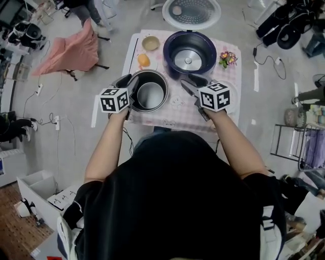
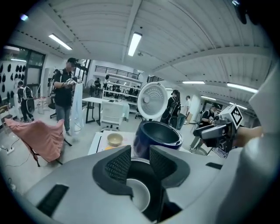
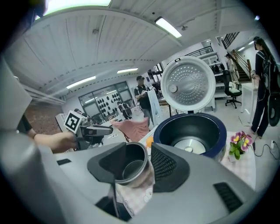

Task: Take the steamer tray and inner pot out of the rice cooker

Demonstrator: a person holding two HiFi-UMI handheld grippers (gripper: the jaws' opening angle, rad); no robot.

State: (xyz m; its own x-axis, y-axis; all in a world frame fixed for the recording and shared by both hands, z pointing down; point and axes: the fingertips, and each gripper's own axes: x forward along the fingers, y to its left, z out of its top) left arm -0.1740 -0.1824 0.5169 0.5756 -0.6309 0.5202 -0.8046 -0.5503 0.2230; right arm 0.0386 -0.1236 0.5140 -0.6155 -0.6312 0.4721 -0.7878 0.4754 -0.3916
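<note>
Dark non-stick metal forms the round inner pot [image 1: 151, 94], which stands upright on the pink checked tablecloth [image 1: 167, 118], just in front and to the left of the open navy rice cooker body [image 1: 171, 51]; from that I judge the pot is already out; the cooker's well shows only a bare silvery heating plate, and its perforated white lid [image 1: 192, 12] is tipped back behind.

One gripper stands on each side of the pot, as suits a two-sided hold on its rim; the left gripper [image 1: 128, 82] hangs beside the left rim, ribbed black pads moderately parted with nothing between them; the right gripper [image 1: 194, 84] hovers to the pot's right, jaws spread wider and likewise empty.

I cannot pick out a steamer tray for certain; a small beige bowl [image 1: 151, 43], an orange fruit [image 1: 143, 60] and a little posy of flowers [image 1: 228, 59] sit at the back, clear of the work.
</note>
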